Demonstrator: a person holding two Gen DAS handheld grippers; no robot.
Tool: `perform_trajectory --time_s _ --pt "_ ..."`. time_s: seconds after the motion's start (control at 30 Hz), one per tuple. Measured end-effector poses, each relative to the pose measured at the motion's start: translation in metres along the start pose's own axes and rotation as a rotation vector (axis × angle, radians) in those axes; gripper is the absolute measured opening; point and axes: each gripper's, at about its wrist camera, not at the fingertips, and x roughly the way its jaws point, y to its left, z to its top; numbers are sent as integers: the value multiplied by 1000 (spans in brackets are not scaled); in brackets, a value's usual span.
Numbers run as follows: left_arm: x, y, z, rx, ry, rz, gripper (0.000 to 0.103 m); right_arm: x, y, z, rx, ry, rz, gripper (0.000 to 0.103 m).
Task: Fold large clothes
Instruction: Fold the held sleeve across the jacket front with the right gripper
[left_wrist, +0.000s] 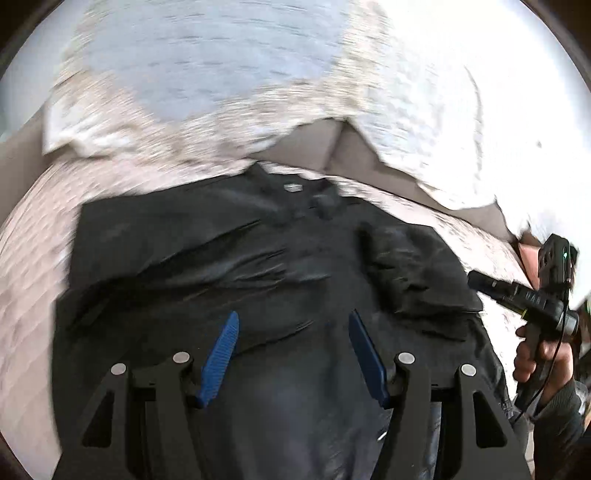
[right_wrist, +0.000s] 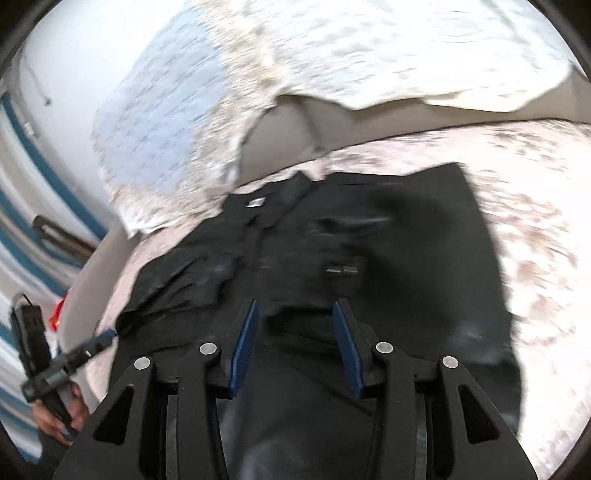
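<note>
Garment: I see a large black glossy jacket (left_wrist: 258, 258) lying spread on a pale, mottled beige bed cover (left_wrist: 33, 258), its collar end pointing away from me toward the pillows.
Collar: a small grey label (left_wrist: 293, 187) shows at the neck; in the right wrist view the same label (right_wrist: 256, 202) sits left of centre.
Sleeve: a crumpled black sleeve section (left_wrist: 413, 266) is bunched on the jacket's right side.
Chest detail: a small pale rectangular tab (right_wrist: 341, 270) shows on the jacket front in the right wrist view.
Left gripper (left_wrist: 293, 350): its blue ribbed fingers (left_wrist: 221, 354) stand wide apart over the lower jacket body, holding nothing. Whether they touch the fabric I cannot tell.
Right gripper (right_wrist: 293, 345): its blue fingers (right_wrist: 245, 350) are parted over the jacket front with nothing between them.
Cross views: the right gripper's black body (left_wrist: 517, 295) appears at the right edge of the left wrist view, gripped by a hand (left_wrist: 543, 354); the left gripper (right_wrist: 66, 360) appears at the left edge of the right wrist view, its tip near the jacket's edge.
Bedding: white and light blue textured pillows (left_wrist: 229, 66) lie beyond the collar.
Image quality: both views are motion-blurred.
</note>
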Motion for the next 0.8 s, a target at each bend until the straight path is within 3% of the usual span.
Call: perform_trajectory --time_s 0.17,0.3,0.43,0.5,0.6,0.7,0.8 --pt "41 -58 26 93 46 -68 64 7 -30 7 98 16 -6 43" --pt "36 -65 28 89 17 -101 64 46 -25 21 133 72 77 43" --pt "26 -36 20 60 21 -16 64 106 -25 28 223 184 87 43" --pt "18 -12 16 27 18 36 64 124 -21 33 282 191 91 46" --pt "6 26 10 -47 9 96 64 125 17 45 265 150 264 46" --pt "1 56 5 -108 5 136 64 113 82 55 90 137 427 46" --pt "-2 73 -1 -149 2 146 64 102 100 51 26 140 481 48"
